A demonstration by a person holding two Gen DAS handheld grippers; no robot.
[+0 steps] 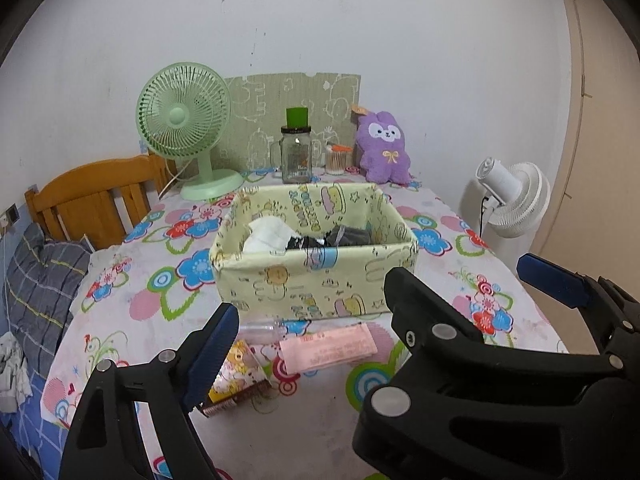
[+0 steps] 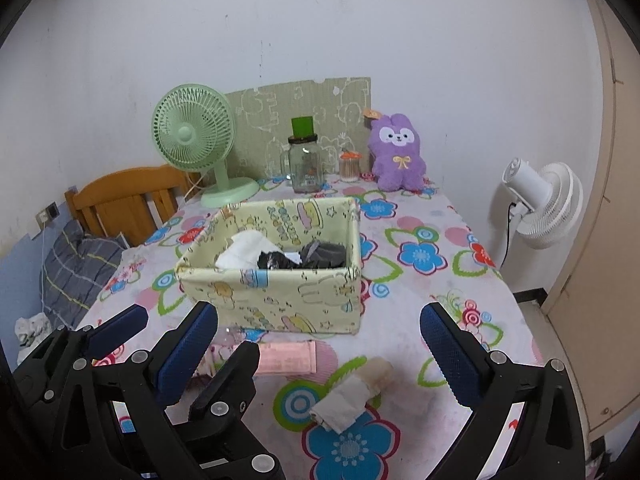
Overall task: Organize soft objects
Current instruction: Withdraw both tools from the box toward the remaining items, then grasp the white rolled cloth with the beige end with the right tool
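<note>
A yellow fabric basket (image 1: 316, 284) (image 2: 272, 300) stands mid-table and holds white cloth (image 1: 268, 234) (image 2: 246, 254) and dark cloth (image 1: 340, 236) (image 2: 316, 258). A rolled white sock (image 2: 352, 394) lies on the tablecloth between the fingers of my right gripper (image 2: 320, 356), which is open and empty above it. My left gripper (image 1: 304, 344) is open and empty in front of the basket; the right gripper's body crosses the right of its view. A purple plush bunny (image 1: 384, 148) (image 2: 398, 158) sits at the back.
A pink packet (image 1: 328, 348) (image 2: 286, 360), a clear tube (image 1: 264, 326) and a cartoon packet (image 1: 236, 376) lie before the basket. A green fan (image 1: 188, 128), glass jar (image 1: 296, 156) and swab cup (image 1: 336, 160) stand at the back. A white fan (image 2: 544, 204) stands right of the table.
</note>
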